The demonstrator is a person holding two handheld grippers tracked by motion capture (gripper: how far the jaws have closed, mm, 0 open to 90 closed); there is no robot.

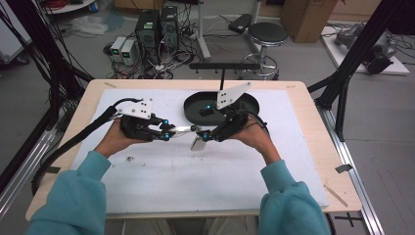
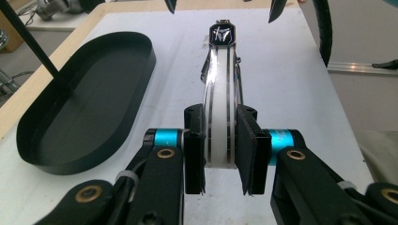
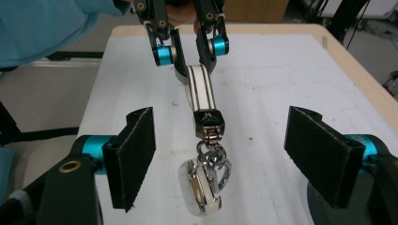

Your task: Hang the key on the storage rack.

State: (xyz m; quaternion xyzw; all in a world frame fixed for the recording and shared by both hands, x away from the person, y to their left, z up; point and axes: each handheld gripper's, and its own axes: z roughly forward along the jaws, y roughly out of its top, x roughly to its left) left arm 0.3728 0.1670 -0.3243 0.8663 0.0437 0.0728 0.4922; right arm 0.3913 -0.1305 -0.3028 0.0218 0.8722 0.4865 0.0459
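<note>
L hand-held gripper (image 2: 220,159): clamps keychain strap (image 2: 220,117) | R hand-held gripper (image 3: 234,159): wide, straddles clip (image 3: 204,185), no contact

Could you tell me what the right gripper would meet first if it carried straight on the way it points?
Probably the key fob's silver end, hanging between the open right gripper's pads.

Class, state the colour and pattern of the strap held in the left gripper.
The strap is white with two thin dark stripes along its length, clearest in the left gripper view.
</note>
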